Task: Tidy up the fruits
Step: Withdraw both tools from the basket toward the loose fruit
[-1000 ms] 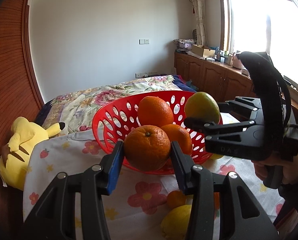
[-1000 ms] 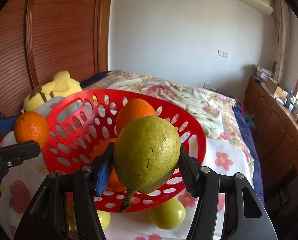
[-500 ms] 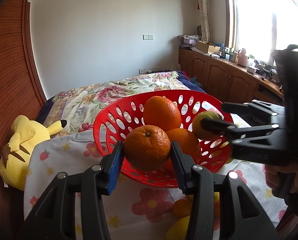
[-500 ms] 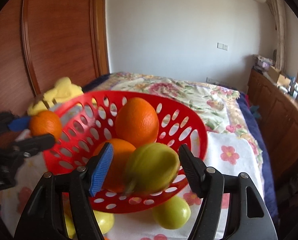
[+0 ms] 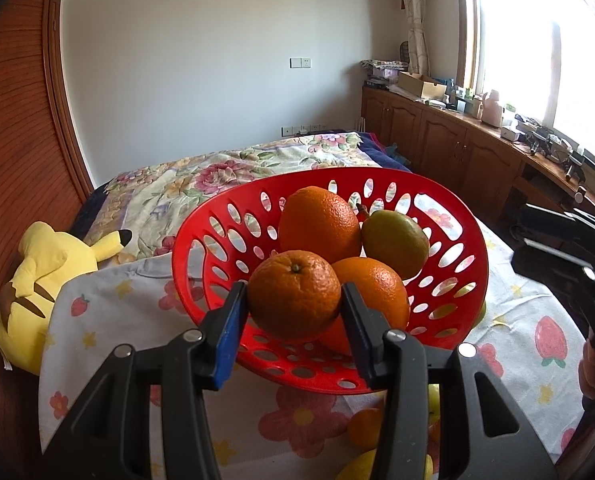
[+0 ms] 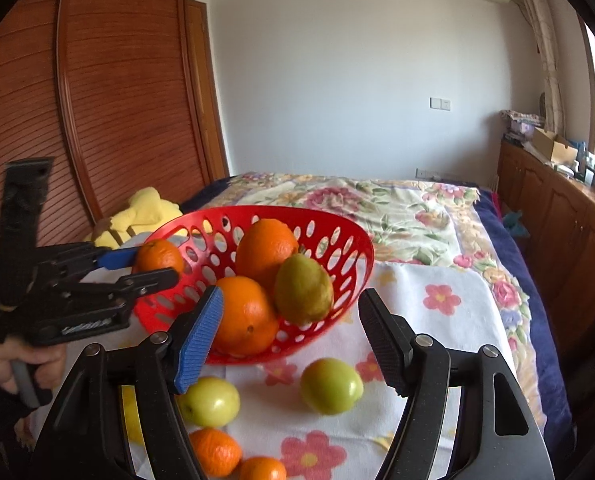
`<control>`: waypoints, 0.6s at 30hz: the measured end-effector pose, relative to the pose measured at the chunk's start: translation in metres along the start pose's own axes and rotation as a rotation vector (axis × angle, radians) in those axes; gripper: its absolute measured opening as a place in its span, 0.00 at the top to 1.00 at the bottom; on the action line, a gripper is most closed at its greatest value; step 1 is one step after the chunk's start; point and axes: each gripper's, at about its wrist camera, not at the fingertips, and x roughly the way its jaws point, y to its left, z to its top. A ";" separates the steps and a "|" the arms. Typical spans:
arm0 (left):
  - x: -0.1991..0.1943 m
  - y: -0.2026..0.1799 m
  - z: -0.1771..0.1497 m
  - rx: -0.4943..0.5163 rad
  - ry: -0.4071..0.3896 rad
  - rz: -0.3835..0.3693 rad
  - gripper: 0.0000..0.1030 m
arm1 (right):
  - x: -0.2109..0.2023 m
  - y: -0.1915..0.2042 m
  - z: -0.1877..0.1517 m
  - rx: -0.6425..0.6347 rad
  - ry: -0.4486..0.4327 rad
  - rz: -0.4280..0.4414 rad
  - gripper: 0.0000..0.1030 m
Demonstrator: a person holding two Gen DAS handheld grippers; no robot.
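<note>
pear [image 6: 303, 289] now in basket [image 6: 349, 240], right gripper [image 6: 289, 328] empty — drawn back

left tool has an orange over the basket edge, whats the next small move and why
Probably ease the left tool forward over the basket and open it. Its orange is clamped just above the near rim, while the right tool is open and empty, with the pear inside.

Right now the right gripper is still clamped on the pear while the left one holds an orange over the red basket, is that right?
Not quite. The right gripper is open and empty; the pear lies in the red basket, as the right wrist view shows. The left gripper does hold an orange at the basket's rim.
</note>
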 end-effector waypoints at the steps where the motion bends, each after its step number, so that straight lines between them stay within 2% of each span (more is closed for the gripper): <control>1: -0.001 -0.001 0.000 -0.001 -0.001 0.000 0.53 | -0.001 0.001 -0.002 -0.005 0.002 0.000 0.29; 7: -0.011 0.002 -0.004 -0.013 -0.026 -0.007 0.50 | -0.004 0.007 -0.020 -0.020 0.030 -0.013 0.29; 12: -0.036 0.005 -0.021 -0.018 -0.062 -0.026 0.45 | -0.009 0.005 -0.034 0.014 0.044 -0.006 0.29; 15: -0.048 0.007 -0.031 -0.033 -0.074 -0.045 0.44 | -0.013 0.004 -0.045 0.027 0.057 -0.049 0.29; 18: -0.057 0.008 -0.040 -0.035 -0.076 -0.052 0.44 | -0.015 0.006 -0.055 0.031 0.070 -0.027 0.29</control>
